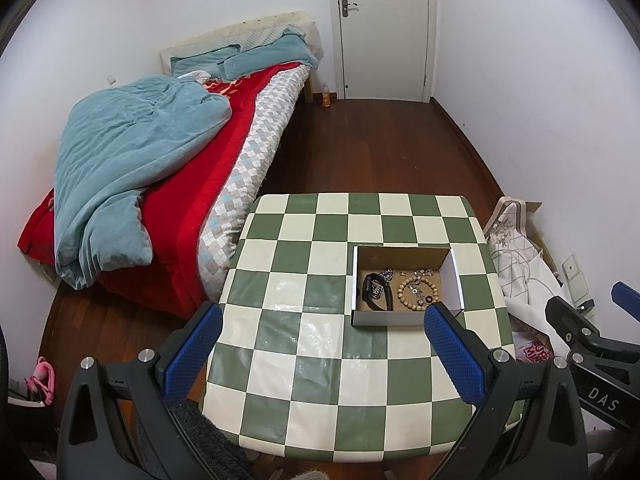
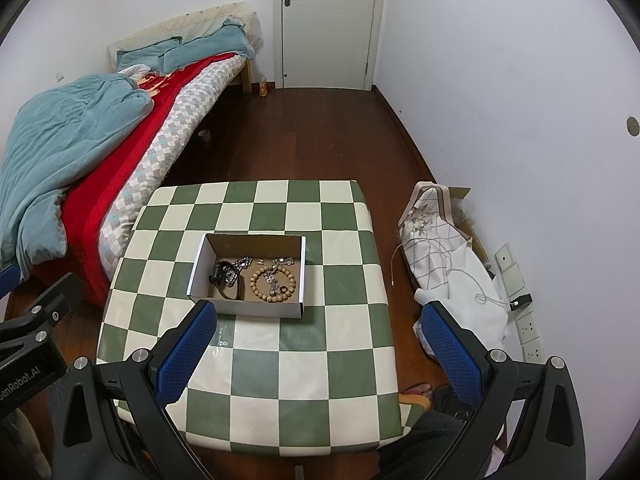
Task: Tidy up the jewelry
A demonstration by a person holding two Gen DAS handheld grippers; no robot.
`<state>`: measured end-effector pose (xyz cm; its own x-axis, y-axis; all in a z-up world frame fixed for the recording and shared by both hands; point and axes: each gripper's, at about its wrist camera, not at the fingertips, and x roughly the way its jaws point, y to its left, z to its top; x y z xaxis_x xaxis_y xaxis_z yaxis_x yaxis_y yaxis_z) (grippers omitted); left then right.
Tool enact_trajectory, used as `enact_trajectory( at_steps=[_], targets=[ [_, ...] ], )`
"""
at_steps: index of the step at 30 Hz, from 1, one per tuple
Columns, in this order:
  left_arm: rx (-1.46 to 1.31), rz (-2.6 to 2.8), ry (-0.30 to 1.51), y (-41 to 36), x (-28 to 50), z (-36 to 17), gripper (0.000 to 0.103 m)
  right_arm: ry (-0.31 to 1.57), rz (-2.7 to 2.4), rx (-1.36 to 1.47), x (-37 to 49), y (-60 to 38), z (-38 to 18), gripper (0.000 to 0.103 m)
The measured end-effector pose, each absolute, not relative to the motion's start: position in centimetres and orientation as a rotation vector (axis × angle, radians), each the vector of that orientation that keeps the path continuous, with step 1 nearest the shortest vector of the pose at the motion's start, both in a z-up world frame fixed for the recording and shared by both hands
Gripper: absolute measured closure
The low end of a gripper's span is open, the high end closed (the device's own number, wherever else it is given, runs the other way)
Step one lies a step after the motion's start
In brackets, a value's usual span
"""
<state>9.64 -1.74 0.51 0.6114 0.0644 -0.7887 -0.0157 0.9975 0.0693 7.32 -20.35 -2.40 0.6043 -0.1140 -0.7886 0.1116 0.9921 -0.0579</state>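
An open cardboard box (image 1: 405, 254) (image 2: 256, 241) stands on a green-and-white checkered table (image 1: 304, 352) (image 2: 320, 344). Inside lie a wooden bead bracelet (image 1: 418, 294) (image 2: 273, 282), a black watch (image 1: 374, 286) (image 2: 226, 276), silver chains (image 1: 386, 274) (image 2: 242, 262) and small pieces. My left gripper (image 1: 322, 320) is open and empty, held above the table's near side, short of the box. My right gripper (image 2: 320, 314) is open and empty, also above the near side, to the right of the box's front. Each gripper shows at the edge of the other's view.
A bed (image 1: 168, 168) (image 2: 100, 148) with a blue quilt and red blanket stands left of the table. A heap of white cloth (image 1: 524, 268) (image 2: 444, 256) lies on the wooden floor on the right, near wall sockets (image 2: 528, 328). A closed white door (image 1: 384, 28) is at the back.
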Motion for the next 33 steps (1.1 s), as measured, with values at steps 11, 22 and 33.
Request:
enact_trajectory(
  at_steps=[11,22,33],
  targets=[
    [0.056,0.049,0.908,-1.7,9.57,0.66,0.0,0.907,-0.126,-0.007,7.38,-19.93,-2.41,0.0],
    [0.056,0.048,0.907,-1.66,9.52,0.72,0.0,0.905,-0.126,-0.005,7.36,-19.89,-2.39,0.0],
    [0.048,0.042,0.9,-1.98,9.53,1.05,0.0,0.903,-0.124,-0.009,7.53,-19.76,-2.0,0.0]
  ],
)
